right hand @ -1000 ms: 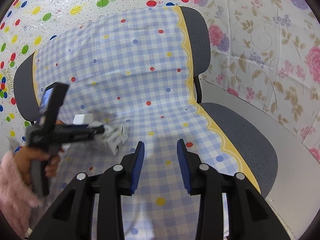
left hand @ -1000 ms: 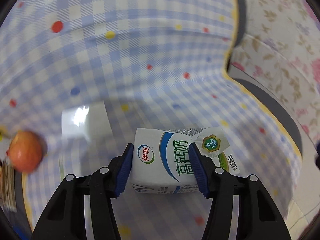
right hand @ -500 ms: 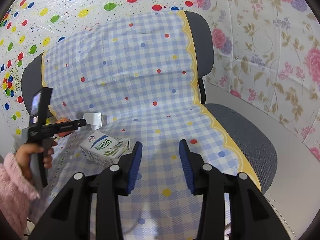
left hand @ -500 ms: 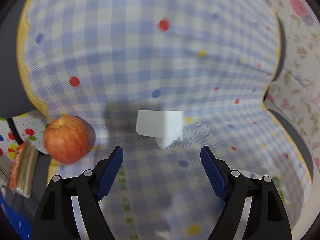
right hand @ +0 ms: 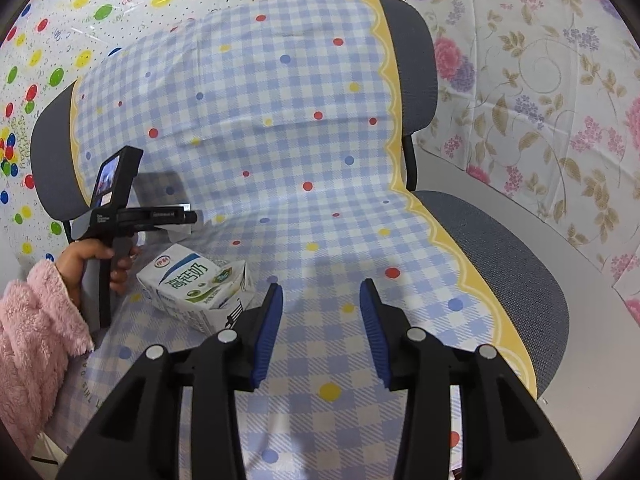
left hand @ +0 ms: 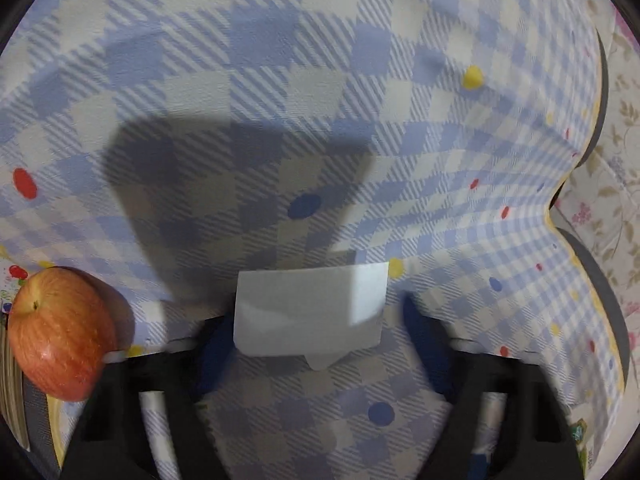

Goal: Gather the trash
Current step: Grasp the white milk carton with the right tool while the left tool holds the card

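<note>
A white folded scrap (left hand: 308, 312) lies on the blue checked cloth (left hand: 280, 80) over the chair. My left gripper (left hand: 316, 340) straddles it with the jaws closing; the left finger (left hand: 216, 344) is at the scrap's edge and the right finger (left hand: 420, 332) is still apart from it. In the right wrist view a hand in a pink sleeve holds the left gripper (right hand: 188, 218) over the scrap (right hand: 178, 234). A white, blue and green milk carton (right hand: 196, 286) lies on its side on the seat, left of my right gripper (right hand: 320, 308), which is open and holds nothing.
A red apple (left hand: 60, 332) sits at the cloth's left edge, close beside the left finger. The grey chair seat (right hand: 500, 260) shows bare to the right of the cloth's yellow border. Floral and dotted sheets hang behind the chair.
The left gripper let go of the milk carton, opened wide and moved left onto the white scrap; the apple has come closer. The right gripper stays put, slightly wider.
</note>
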The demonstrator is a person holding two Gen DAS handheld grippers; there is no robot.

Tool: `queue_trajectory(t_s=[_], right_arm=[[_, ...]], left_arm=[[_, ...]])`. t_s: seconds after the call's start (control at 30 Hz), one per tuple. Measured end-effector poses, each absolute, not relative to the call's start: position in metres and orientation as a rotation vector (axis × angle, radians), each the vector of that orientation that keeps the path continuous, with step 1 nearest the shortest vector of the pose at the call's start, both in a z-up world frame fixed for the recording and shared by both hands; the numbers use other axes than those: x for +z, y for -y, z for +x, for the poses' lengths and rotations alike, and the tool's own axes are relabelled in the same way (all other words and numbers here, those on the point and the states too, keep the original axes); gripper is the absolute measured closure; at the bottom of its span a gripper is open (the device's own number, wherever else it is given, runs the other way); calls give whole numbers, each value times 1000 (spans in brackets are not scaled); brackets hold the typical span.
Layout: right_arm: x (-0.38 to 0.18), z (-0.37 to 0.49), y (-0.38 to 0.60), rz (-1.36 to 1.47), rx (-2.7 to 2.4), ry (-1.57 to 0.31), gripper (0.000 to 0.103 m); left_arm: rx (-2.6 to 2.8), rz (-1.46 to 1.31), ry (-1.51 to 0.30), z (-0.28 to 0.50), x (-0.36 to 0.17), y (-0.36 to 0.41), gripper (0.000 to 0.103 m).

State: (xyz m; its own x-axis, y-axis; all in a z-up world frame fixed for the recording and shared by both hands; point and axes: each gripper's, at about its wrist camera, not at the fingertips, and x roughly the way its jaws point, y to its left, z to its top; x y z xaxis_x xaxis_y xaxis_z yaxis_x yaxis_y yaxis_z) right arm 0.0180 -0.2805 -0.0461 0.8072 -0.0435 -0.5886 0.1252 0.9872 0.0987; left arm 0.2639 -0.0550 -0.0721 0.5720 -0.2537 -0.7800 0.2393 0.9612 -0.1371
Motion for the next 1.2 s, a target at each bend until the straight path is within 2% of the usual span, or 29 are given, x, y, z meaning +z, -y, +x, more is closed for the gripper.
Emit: queue_trajectory(t_s=[0.03, 0.07, 0.13, 0.17, 0.53, 0.7, 0.87, 0.97, 1.1, 1.17, 1.2], right_arm=[[-45, 17, 280, 136, -89, -624, 63], [-44, 15, 279, 139, -85, -620, 63], [-41, 12, 278, 139, -81, -613, 63], [-40, 10, 276, 139, -77, -610, 63], [-38, 2, 257, 180, 30, -649, 62], [-45, 9, 244, 172, 81, -678, 51], [-53, 26, 234, 150, 129, -691, 32], [-61, 43, 232, 154, 167, -702, 25], [-73, 63, 230, 175, 214, -739, 26], [-79, 68, 226, 185, 234, -767, 46], [-82, 70, 221, 183, 253, -780, 51]], left_arm=[[-295, -23, -913, 259, -71, 54, 52], [-316, -22, -913, 253, -71, 54, 87], [-337, -25, -909, 238, -68, 52, 101], [-353, -27, -900, 231, -66, 51, 103], [-366, -24, -737, 98, -16, 40, 103], [-344, -35, -722, 64, -11, 35, 103], [-338, -69, -740, 58, -17, 28, 103], [-335, -73, -740, 56, -20, 25, 103], [-330, -79, -744, 57, -24, 23, 103], [-327, -81, -745, 59, -25, 22, 103], [-322, -80, -742, 59, -24, 22, 103]])
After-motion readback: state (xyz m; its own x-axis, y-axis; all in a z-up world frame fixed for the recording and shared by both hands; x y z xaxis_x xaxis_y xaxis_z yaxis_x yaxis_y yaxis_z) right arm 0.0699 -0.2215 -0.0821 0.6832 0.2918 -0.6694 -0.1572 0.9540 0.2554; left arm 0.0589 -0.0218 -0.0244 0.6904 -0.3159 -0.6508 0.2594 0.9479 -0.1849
